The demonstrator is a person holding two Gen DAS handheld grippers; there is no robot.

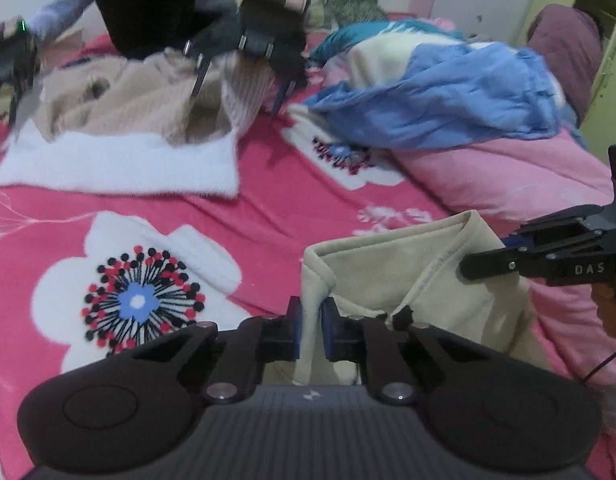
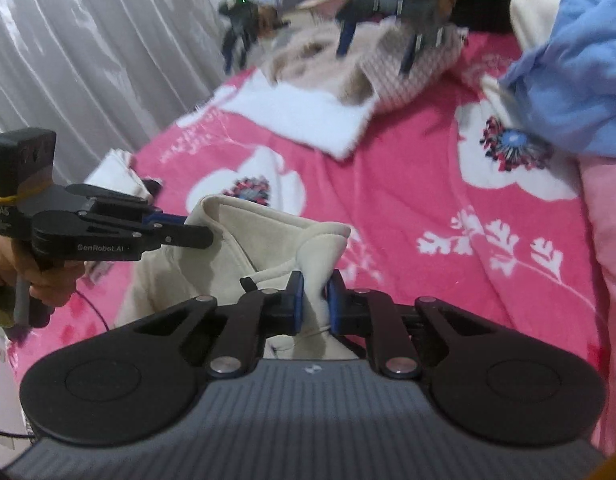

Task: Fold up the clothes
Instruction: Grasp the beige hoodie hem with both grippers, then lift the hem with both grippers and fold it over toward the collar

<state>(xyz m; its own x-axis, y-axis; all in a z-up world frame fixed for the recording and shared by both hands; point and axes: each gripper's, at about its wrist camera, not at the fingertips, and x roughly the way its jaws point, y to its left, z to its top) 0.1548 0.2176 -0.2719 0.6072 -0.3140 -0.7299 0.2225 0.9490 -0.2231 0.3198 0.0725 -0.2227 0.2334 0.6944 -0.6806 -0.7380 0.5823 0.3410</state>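
Two claws, left claw and right claw, clenched on soft, seemingly fleecy cream garment.

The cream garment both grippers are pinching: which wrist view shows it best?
The left wrist view: the cream garment spreads wide there, its folded edge clear between the left gripper and right gripper. The right wrist view shows a narrower bunch, partly hidden.
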